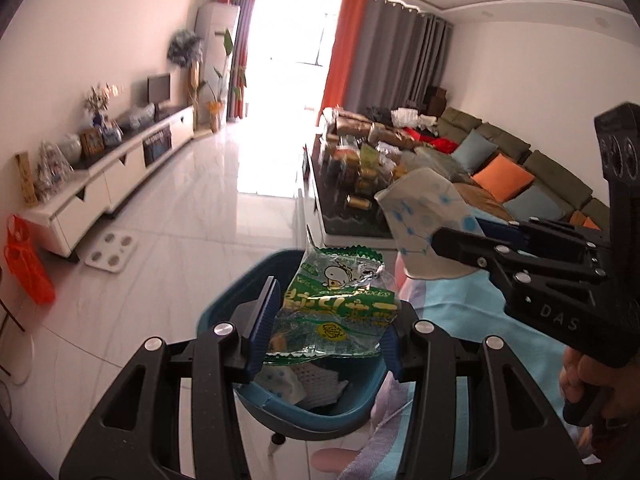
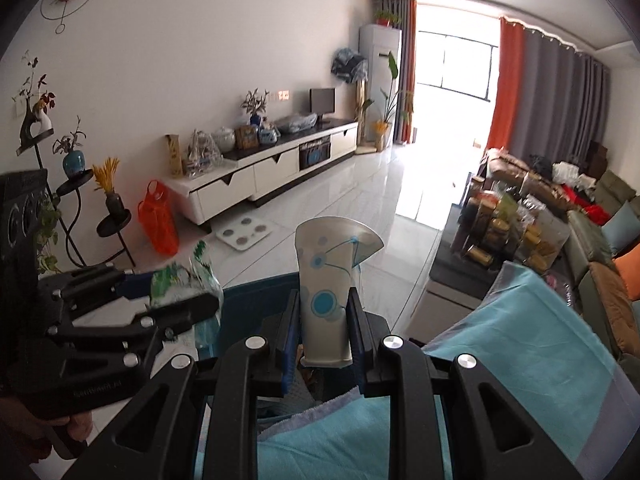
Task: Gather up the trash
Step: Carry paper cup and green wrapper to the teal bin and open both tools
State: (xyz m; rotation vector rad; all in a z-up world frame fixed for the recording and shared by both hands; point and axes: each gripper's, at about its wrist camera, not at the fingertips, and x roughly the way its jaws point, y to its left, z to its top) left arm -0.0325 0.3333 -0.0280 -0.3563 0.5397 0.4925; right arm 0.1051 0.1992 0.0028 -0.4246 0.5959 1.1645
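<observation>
Left hand-held gripper, at the lower centre of its own view, is clamped on a crinkled green-and-clear plastic snack wrapper, held directly above the dark blue plastic waste bin, where white scraps already lie. Right hand-held gripper pinches a flattened white paper cup with blue dots upright, right of centre and over the bin's far side beside the turquoise blanket. Judging the step as dropping: bring each piece squarely over the bin mouth, tip downward, then release, wrapper first, keeping the two tools apart. Beyond lie pale floor tiles.
</observation>
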